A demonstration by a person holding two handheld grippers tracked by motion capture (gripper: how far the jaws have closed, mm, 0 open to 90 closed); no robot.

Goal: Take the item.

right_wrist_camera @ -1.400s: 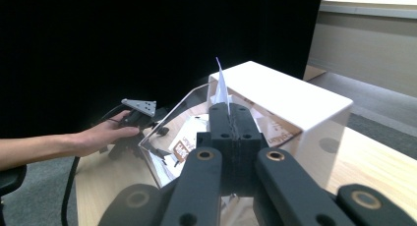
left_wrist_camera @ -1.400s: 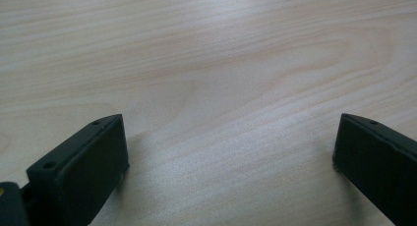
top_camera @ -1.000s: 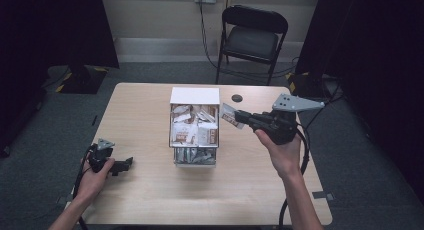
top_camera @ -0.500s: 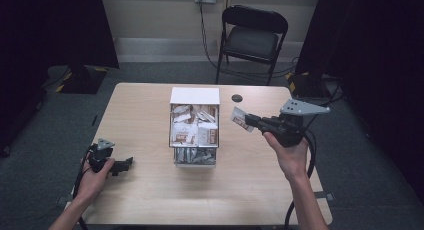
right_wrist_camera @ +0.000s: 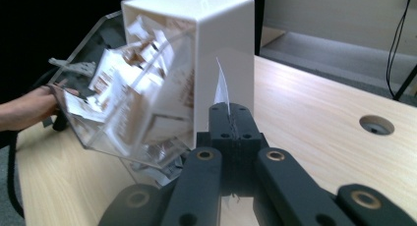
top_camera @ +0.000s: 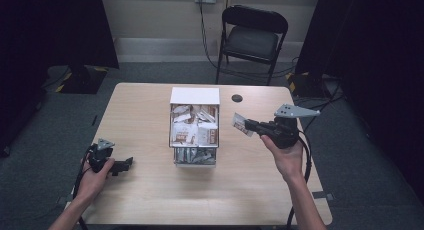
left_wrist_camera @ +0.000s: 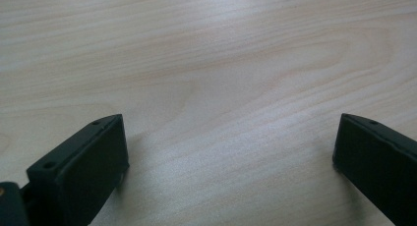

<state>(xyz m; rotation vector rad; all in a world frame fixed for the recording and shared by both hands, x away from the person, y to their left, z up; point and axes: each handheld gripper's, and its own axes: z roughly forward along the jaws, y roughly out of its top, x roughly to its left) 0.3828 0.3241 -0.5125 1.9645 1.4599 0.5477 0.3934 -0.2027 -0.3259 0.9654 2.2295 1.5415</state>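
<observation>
A white and clear plastic dispenser box [top_camera: 194, 125] [right_wrist_camera: 196, 49] stands in the middle of the table, stuffed with several brown-and-white packets [top_camera: 192, 131] [right_wrist_camera: 128, 83]. My right gripper [top_camera: 248, 125] [right_wrist_camera: 229, 109] hovers just right of the box, shut on one packet [top_camera: 240, 123] [right_wrist_camera: 221, 90] that sticks up edge-on between its jaws. My left gripper [top_camera: 125, 163] [left_wrist_camera: 231, 152] rests low over the bare wood at the table's front left, open, with nothing between its jaws.
A light wooden table [top_camera: 150, 110] has a round cable hole [top_camera: 237, 98] behind the box on the right. A black folding chair [top_camera: 252, 37] stands beyond the far edge. Cables trail off both grippers.
My right gripper has drawn back to the right, away from the box, carrying the packet with it. The left gripper has stayed where it was.
</observation>
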